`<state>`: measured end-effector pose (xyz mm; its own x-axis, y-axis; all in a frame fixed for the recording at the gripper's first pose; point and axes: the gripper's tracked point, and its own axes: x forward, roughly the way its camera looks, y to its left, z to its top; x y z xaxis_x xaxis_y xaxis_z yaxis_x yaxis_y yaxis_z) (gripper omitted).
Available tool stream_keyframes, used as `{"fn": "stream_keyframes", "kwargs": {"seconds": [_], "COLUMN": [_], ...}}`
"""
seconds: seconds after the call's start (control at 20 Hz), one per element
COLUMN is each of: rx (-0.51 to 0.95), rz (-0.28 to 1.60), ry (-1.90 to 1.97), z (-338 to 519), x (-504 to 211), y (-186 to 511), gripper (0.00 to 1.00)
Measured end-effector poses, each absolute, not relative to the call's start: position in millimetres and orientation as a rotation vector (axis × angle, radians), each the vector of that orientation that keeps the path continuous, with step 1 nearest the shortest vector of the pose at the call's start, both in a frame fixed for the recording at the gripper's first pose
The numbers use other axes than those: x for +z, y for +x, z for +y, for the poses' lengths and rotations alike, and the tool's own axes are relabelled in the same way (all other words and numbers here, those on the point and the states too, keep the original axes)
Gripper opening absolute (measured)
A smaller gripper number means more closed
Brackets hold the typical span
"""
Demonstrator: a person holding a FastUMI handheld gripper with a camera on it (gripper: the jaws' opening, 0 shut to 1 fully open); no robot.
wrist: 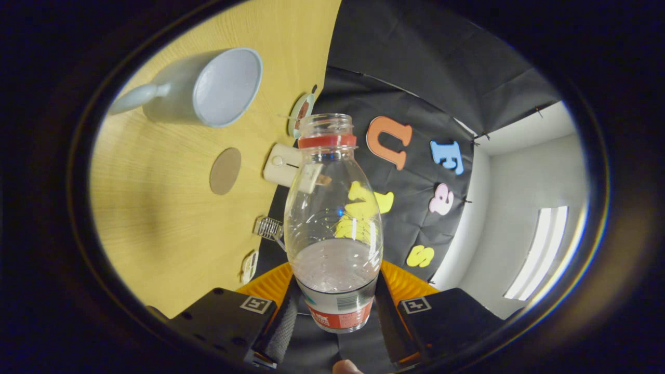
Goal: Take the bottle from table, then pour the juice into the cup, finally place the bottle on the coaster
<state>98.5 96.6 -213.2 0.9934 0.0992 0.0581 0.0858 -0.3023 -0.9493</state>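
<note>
The table (156,218) appears rolled sideways in the gripper view, which indicates the gripper (336,306) is turned well over — consistent with a pouring attitude, though the bottle mouth is not over the cup. The bottle (332,223) sits between the two fingers, both pressing its labelled lower body, so the grip is closed on it and it is carried clear of the table. Holding it low on the body leaves the neck free to reach toward the cup. The cup (208,88), handle pointing away from the bottle, stands on the table well apart from the bottle mouth; its inside looks empty. The coaster (225,171), a flat round disc, lies bare on the table between cup and fingers, presumably kept clear for the final placement. A small pale box (281,164) lies near the table edge, just beside the bottle's shoulder as seen. The bottle itself is clear plastic, uncapped, with a red ring below the open mouth, and a label band at the base. It appears nearly empty — whether juice remains cannot be told.
</note>
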Motion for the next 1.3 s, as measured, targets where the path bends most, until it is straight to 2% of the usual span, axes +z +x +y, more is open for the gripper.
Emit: {"fn": "stream_keyframes", "kwargs": {"seconds": [0.6, 1.3], "rx": [0.066, 0.161], "rz": [0.015, 0.102], "ry": [-1.592, -0.793], "z": [82.3, 89.4], "x": [-240.4, -205.6], "y": [89.5, 55.0], "gripper": [0.76, 0.76]}}
